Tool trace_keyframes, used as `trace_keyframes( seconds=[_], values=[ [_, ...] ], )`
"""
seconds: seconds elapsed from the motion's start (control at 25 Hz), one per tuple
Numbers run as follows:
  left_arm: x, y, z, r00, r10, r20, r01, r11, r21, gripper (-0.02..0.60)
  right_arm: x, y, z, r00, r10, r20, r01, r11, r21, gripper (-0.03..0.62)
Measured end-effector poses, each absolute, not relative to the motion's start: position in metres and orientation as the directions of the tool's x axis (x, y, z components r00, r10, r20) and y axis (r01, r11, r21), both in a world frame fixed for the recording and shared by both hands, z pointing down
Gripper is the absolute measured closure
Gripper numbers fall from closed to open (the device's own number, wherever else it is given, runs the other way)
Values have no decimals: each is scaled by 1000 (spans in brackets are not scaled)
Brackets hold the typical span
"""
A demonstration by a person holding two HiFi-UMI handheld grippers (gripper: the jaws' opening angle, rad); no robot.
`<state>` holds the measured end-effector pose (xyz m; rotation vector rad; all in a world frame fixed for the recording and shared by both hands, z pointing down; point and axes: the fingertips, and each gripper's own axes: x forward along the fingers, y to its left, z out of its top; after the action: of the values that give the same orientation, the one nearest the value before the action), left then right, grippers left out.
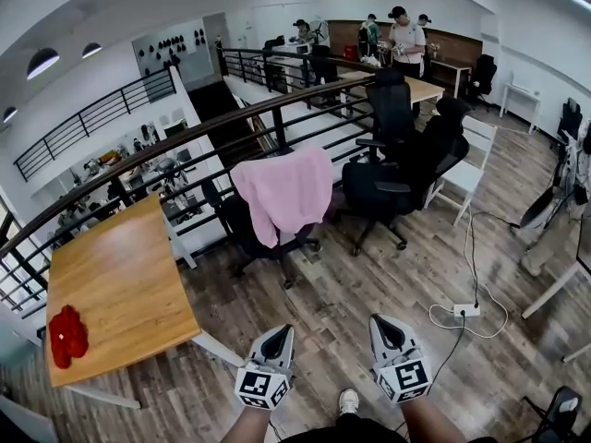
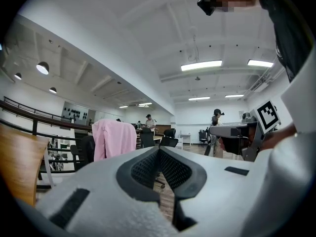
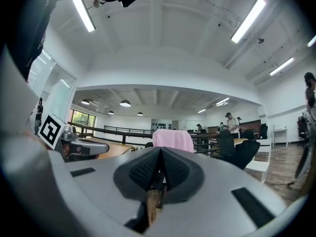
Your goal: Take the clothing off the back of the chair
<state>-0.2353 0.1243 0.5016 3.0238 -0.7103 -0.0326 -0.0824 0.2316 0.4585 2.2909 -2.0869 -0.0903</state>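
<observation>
A pink garment (image 1: pixel 284 194) hangs over the back of a black office chair (image 1: pixel 249 233) by the railing; it also shows as a pink garment (image 2: pixel 114 139) in the left gripper view and as a pink garment (image 3: pixel 173 140) in the right gripper view. My left gripper (image 1: pixel 278 338) and right gripper (image 1: pixel 385 329) sit side by side low in the head view, well short of the chair. Both are shut with nothing between the jaws. In its own view the left gripper (image 2: pixel 158 150) points a little right of the garment; the right gripper (image 3: pixel 161 149) points almost at it.
A wooden table (image 1: pixel 115 289) with a red cloth (image 1: pixel 67 336) stands at the left. More black chairs (image 1: pixel 392 169) and a white chair (image 1: pixel 466 173) stand to the right. A power strip and cable (image 1: pixel 464 309) lie on the floor. People (image 1: pixel 404 37) stand at a far table.
</observation>
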Motion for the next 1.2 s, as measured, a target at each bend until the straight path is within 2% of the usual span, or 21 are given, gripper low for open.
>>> trace_keyframes(
  seconds=[0.64,1.2],
  values=[
    [-138,72,504,870,-492,34,-492,-870,-9,566,25,172,458,26,-1000,-4,-998,-27,57,590],
    [-111,40,520,838,-542,68,-543,-840,-3,566,67,129,473,-15,-1000,13,-999,16,28,591]
  ],
)
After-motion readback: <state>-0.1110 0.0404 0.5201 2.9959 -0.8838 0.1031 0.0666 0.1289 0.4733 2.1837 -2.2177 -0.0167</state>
